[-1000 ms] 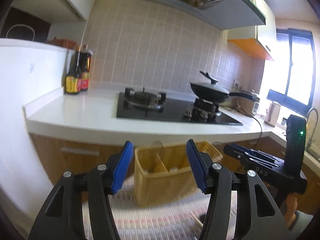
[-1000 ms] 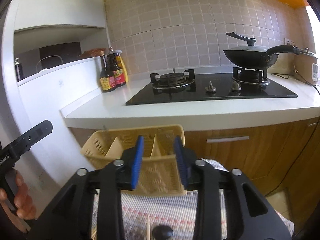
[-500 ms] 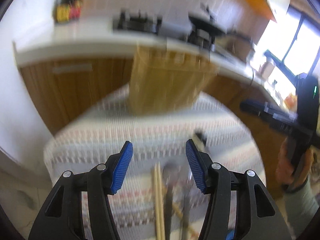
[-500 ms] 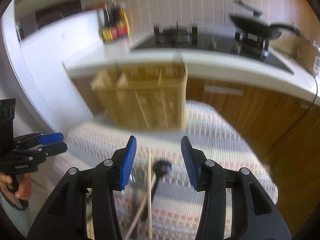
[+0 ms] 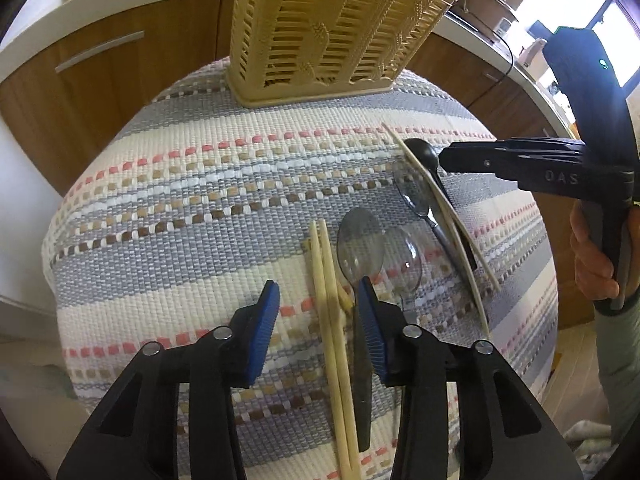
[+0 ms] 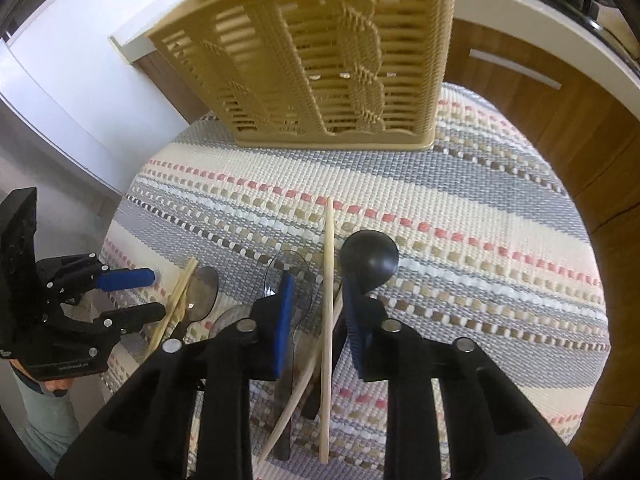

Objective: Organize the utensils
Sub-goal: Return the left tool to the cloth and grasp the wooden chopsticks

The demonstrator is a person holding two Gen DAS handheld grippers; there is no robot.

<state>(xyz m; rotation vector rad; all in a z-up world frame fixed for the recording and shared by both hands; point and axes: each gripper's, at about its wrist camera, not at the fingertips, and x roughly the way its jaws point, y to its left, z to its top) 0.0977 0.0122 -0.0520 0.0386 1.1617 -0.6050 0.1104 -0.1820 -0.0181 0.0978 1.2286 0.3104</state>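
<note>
Two chopsticks (image 5: 329, 312) lie between your left gripper (image 5: 316, 320) jaws as they close, not yet pinched, basket (image 5: 332, 28) at twelve o'clock; they're light, stiff, slick, so grip mid-shaft. Right view: your right gripper (image 6: 318, 312) is narrowing around one chopstick (image 6: 328, 280), black ladle (image 6: 370, 258) at one o'clock.

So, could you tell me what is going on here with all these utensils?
A person holds a hand-held gripper in each hand over a striped mat, sorting utensils. Chopsticks, spoons and a black ladle lie loose on it; the basket stands behind. The left hand-held gripper is closing around a chopstick pair, the right hand-held gripper around a single chopstick. Neither grips anything yet.
</note>
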